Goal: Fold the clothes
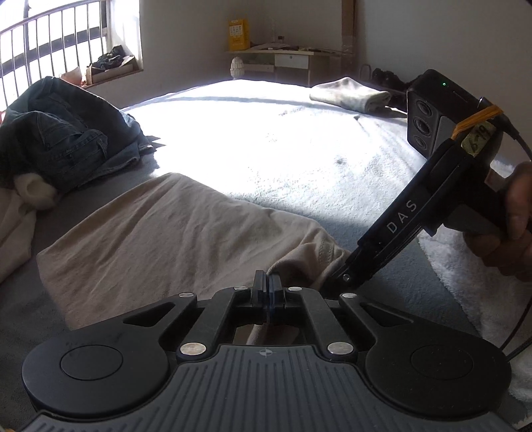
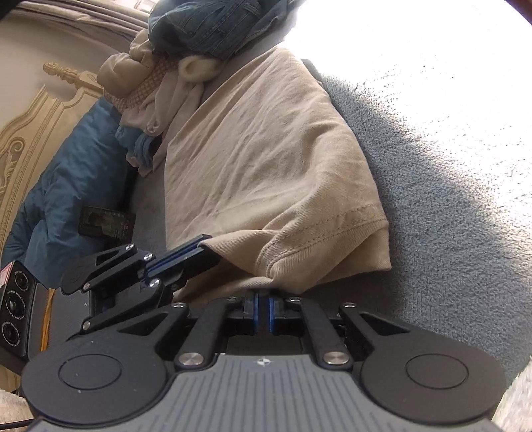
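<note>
Plain beige shirt (image 2: 266, 166), blue jeans (image 1: 63, 133)

I'm getting both wrist cams angling down, close over the bed (image 1: 299, 139). Left is facing the far wall and window; right is facing the headboard (image 2: 30, 139). Both are sharing the beige shirt (image 1: 173, 229) (image 2: 266, 159) and jeans pile (image 1: 60, 133) (image 2: 206, 26).

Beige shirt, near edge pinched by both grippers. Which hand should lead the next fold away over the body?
Probably neither alone: the left gripper and right gripper are both shut on the beige shirt at its near edge. If one leads, right: it holds the sleeve-hem corner, the outer end.
</note>
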`<state>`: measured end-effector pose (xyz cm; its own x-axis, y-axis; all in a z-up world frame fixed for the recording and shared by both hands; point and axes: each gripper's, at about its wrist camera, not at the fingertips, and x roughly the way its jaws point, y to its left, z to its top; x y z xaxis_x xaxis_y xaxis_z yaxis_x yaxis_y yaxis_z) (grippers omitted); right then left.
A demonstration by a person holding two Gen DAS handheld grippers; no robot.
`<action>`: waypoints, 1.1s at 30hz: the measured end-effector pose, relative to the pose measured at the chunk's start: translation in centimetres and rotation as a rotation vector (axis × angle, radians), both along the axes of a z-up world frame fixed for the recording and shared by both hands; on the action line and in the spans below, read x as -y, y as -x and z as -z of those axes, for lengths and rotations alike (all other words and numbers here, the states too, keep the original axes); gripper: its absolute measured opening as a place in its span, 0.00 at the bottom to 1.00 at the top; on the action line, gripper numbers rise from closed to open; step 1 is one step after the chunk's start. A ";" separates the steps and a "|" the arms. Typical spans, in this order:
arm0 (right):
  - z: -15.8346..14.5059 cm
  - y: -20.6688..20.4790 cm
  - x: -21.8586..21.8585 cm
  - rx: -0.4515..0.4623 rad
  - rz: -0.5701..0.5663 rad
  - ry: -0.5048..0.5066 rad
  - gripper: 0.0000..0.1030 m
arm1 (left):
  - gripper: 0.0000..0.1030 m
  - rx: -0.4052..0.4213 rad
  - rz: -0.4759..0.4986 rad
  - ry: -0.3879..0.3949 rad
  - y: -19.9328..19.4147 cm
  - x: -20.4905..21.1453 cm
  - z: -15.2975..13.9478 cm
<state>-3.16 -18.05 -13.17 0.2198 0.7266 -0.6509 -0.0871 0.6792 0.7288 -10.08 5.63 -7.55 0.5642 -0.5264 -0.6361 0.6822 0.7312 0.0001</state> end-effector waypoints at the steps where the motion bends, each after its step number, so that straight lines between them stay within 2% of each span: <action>1: 0.1 -0.2 0.0 -0.005 0.008 -0.016 0.05 | 0.00 -0.004 0.000 0.008 0.0 -0.1 0.0; 6: 2.1 -0.5 -0.7 -0.140 0.055 -0.137 0.05 | 0.00 -0.010 0.007 0.027 0.4 -0.3 0.3; 9: 2.7 -0.7 -1.0 -0.160 0.095 -0.152 0.05 | 0.00 -0.019 0.007 0.034 0.5 -0.5 0.5; 12: 3.9 -0.8 -0.2 -0.207 0.190 -0.190 0.05 | 0.01 -0.036 0.005 0.029 0.9 -0.9 0.7; 14: 4.7 -0.6 0.3 -0.254 0.240 -0.237 0.05 | 0.04 -0.042 -0.033 0.011 1.2 -1.4 0.8; 16: 4.9 -0.4 0.5 -0.262 0.252 -0.248 0.05 | 0.12 -0.041 -0.070 0.004 1.7 -2.2 0.8; 21: 4.8 -0.5 0.9 -0.263 0.261 -0.258 0.05 | 0.19 -0.003 -0.129 -0.054 3.2 -2.9 0.9; 28: 3.7 -0.3 1.5 -0.256 0.232 -0.243 0.09 | 0.20 0.052 -0.191 -0.110 3.9 -2.5 1.9; 33: 3.0 -0.2 1.6 -0.265 0.228 -0.313 0.15 | 0.21 0.065 -0.195 -0.111 4.3 -2.8 1.5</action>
<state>-2.96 -19.68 -16.18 0.2521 0.8495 -0.4635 0.2553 0.4036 0.8786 -14.40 8.45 -9.08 0.6899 -0.3328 -0.6429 0.5243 0.8420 0.1268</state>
